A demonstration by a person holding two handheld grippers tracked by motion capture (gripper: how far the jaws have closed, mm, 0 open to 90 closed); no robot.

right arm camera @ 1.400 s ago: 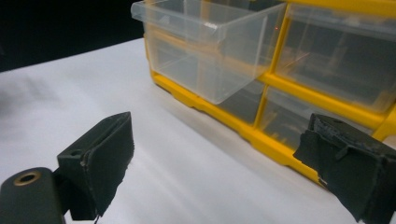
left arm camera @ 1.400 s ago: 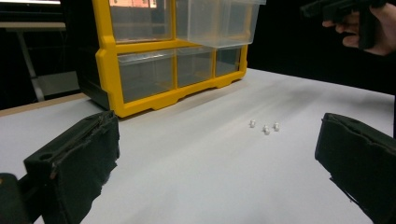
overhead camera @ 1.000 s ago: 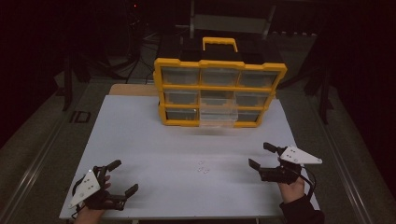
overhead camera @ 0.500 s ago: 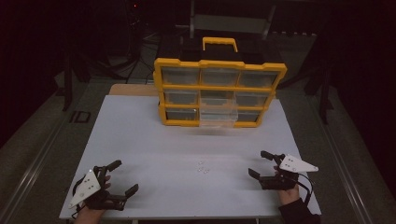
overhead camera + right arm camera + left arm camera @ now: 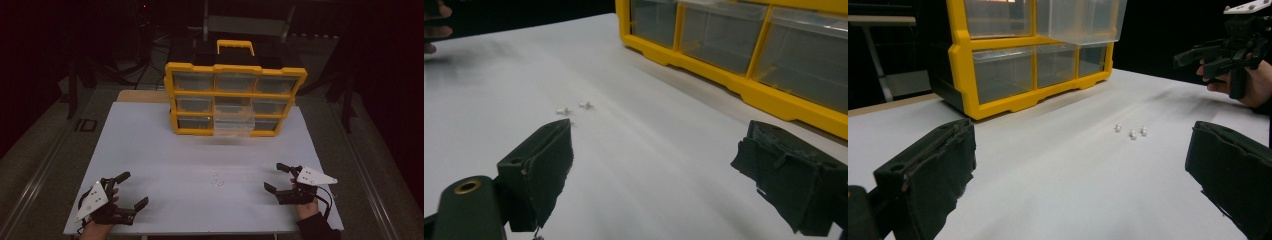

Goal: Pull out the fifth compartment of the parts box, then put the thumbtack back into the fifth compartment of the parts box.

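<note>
A yellow organizer (image 5: pixel 235 72) with clear drawers stands at the back of the white table (image 5: pixel 150 145). One lower middle drawer (image 5: pixel 234 126) is pulled out. Three tiny white parts (image 5: pixel 217 181) lie loose on the table between my grippers. My left gripper (image 5: pixel 134 188) rests near the front left corner, open and holding nothing. My right gripper (image 5: pixel 272 176) is at the front right, also open and holding nothing. The left gripper view has the parts (image 5: pixel 1132 131) ahead of my wide-apart jaws (image 5: pixel 1078 190) and the right gripper (image 5: pixel 1198 52) beyond. In the right gripper view the parts (image 5: pixel 574 107) lie ahead to the left of my gripper (image 5: pixel 654 180).
The organizer (image 5: pixel 998 55) has a yellow carry handle (image 5: pixel 235 46) on top and a dark box behind it. Dark floor and stands surround the table. A brown board (image 5: pixel 142 96) pokes out at the table's back left. A person's fingers (image 5: pixel 436 27) show at the far edge.
My right gripper has drawn back toward the table's front edge and dropped lower. The left gripper has hardly moved.
</note>
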